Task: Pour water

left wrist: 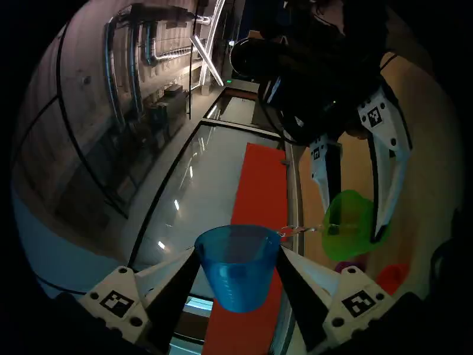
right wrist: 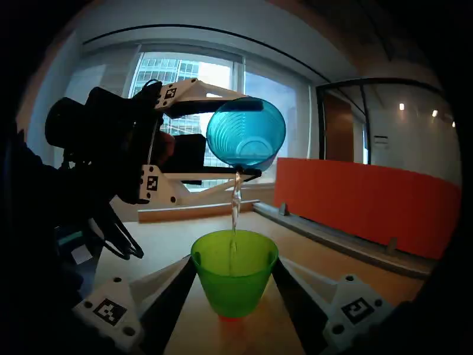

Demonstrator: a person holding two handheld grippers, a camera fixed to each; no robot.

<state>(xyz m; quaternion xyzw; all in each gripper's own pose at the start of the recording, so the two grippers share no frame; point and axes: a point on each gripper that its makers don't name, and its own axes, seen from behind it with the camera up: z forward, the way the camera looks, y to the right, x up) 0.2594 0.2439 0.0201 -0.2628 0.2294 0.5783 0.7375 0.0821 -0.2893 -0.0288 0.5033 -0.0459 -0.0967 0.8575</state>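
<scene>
The left tongs grip the blue cup, tipped high above the green cup, which the right tongs clasp low over the table. A thin stream drops into the green cup's middle. I'd hold the tilt gentle and the lip centred, then level off before the green cup brims.

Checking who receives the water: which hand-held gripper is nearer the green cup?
Right. The right hand-held gripper clamps the green cup between its fingers; the left hand-held gripper holds the blue cup tilted above it, pouring water in.
</scene>
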